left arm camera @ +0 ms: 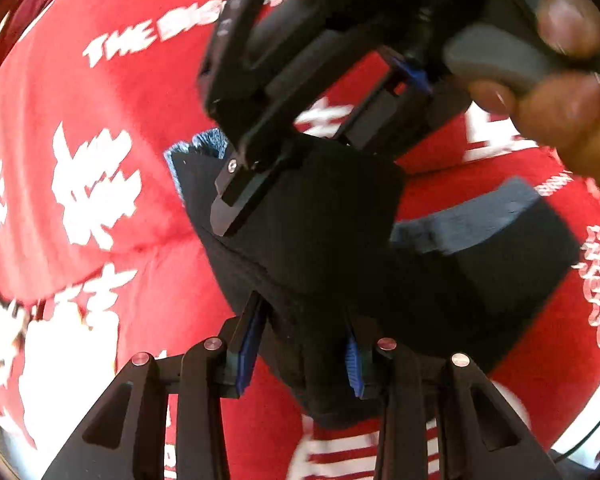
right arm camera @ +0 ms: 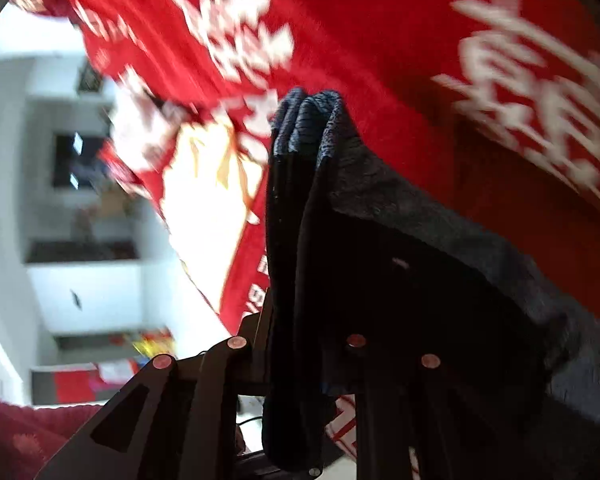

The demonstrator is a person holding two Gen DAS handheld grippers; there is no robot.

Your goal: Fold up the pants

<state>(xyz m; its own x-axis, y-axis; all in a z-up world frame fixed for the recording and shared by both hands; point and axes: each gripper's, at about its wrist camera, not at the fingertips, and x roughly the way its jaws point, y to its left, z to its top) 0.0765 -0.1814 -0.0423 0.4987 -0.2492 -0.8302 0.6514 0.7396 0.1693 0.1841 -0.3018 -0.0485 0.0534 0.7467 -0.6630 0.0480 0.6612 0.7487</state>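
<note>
We have the dark pants (left arm camera: 324,240) lifted above the red printed cloth (left arm camera: 100,92) on the worktop. The left tool (left arm camera: 300,356) is clenched on one bunched edge, and the right tool (right arm camera: 296,364) grips another fold. Our worry is slippage — the thick bunch may slide from either grip, or the loose part may drag the cloth and spoil the fold.

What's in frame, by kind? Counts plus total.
Dark pants: 1
Red cloth with white print: 1
Grippers: 2, left gripper and right gripper, both shut on the pants
Hands: 1, on the right gripper's handle
Total: 5
</note>
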